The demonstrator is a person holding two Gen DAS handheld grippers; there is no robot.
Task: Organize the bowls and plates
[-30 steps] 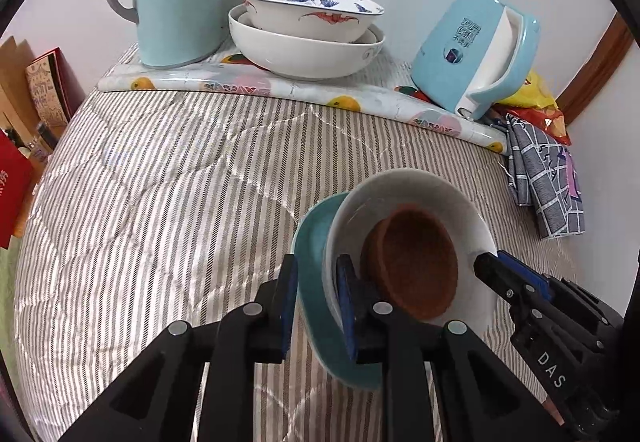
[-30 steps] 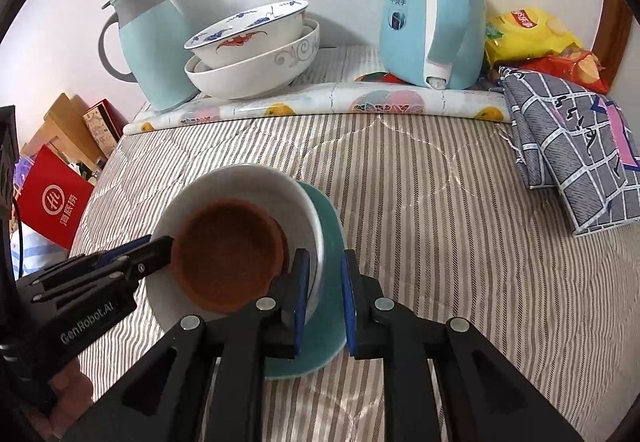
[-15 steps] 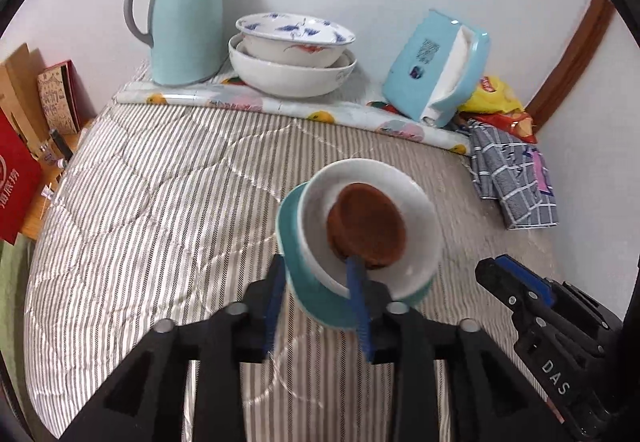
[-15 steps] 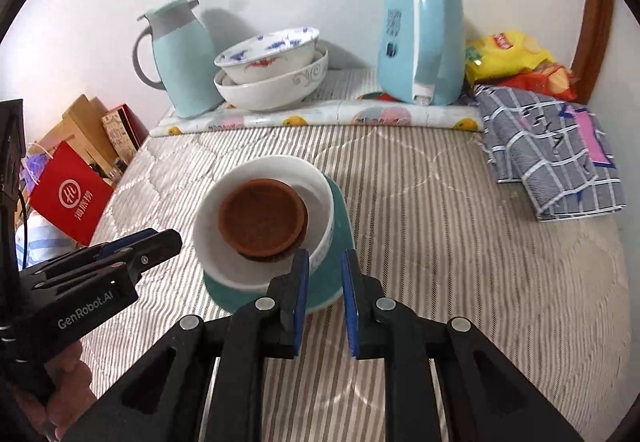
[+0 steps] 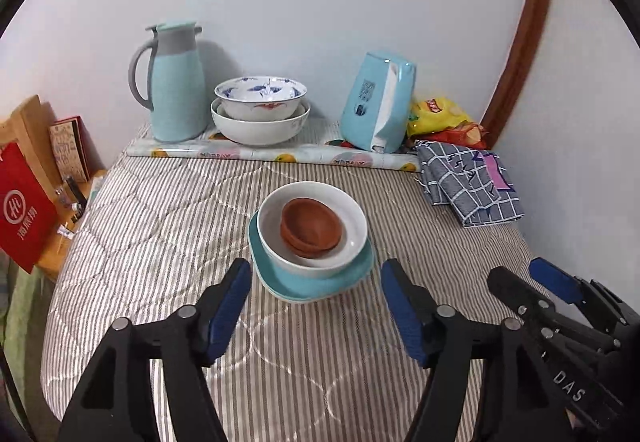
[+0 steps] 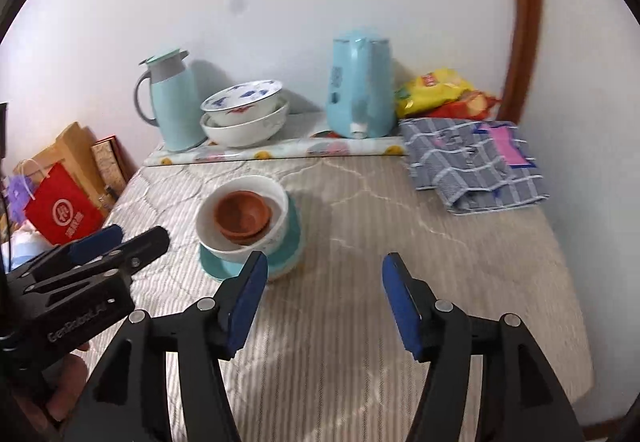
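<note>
A stack rests on the striped quilt: a teal plate [image 5: 320,282] [image 6: 289,246], a white bowl [image 5: 352,238] [image 6: 276,197] on it, and brown bowls [image 5: 310,228] [image 6: 242,213] inside. Two larger bowls [image 5: 260,109] [image 6: 244,117], a blue-patterned one nested in a white one, stand at the back. My left gripper [image 5: 316,306] is open and empty, just short of the stack. My right gripper [image 6: 322,302] is open and empty, to the right of the stack and nearer me.
At the back stand a light blue jug [image 5: 174,85] [image 6: 172,101] and a blue kettle [image 5: 378,105] [image 6: 358,81] on a patterned mat [image 5: 280,153]. A checked cloth [image 5: 468,185] [image 6: 472,165] and snack bags [image 5: 436,113] lie right. Red bag [image 5: 22,205] and boxes at left edge.
Both grippers have let go of the teal plate, opened wide and drawn back. The stack now rests on the quilt.
</note>
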